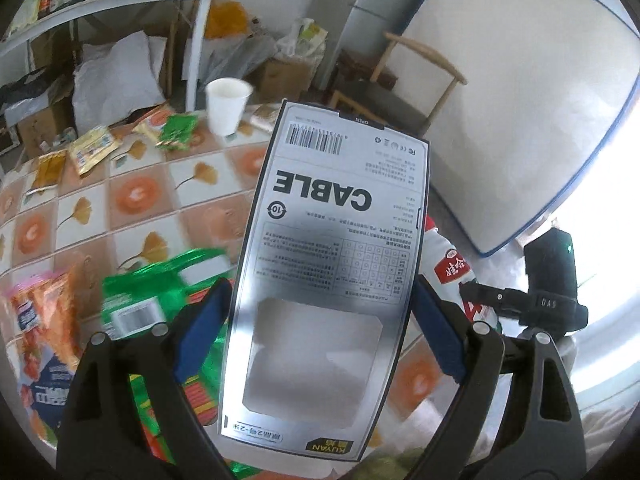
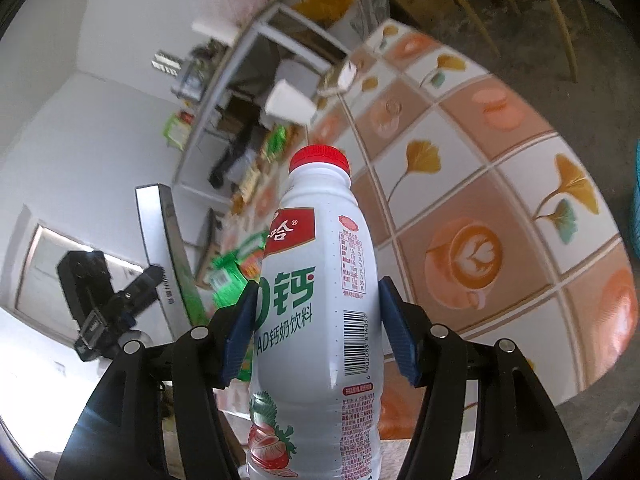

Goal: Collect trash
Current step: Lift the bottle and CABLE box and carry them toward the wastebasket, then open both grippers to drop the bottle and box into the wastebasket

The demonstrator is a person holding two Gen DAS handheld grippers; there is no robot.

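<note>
My left gripper (image 1: pixel 320 320) is shut on a silver cable box (image 1: pixel 328 248) printed "CABLE", held above the table. My right gripper (image 2: pixel 316 328) is shut on a white milk-drink bottle (image 2: pixel 316 320) with a red cap, held above the table. The bottle also shows in the left wrist view (image 1: pixel 448 264), behind the box, with the right gripper's body (image 1: pixel 548 292) beside it. The box shows edge-on in the right wrist view (image 2: pixel 168 248), with the left gripper's body (image 2: pixel 96 300) at the left.
A table with an orange patterned cloth (image 1: pixel 132 196) carries a white paper cup (image 1: pixel 228 104), green wrappers (image 1: pixel 176 132), yellow packets (image 1: pixel 92 152) and a green bag (image 1: pixel 160 292). A wooden chair (image 1: pixel 396 88), a white shelf (image 1: pixel 120 4) and a leaning mattress (image 1: pixel 528 92) stand behind.
</note>
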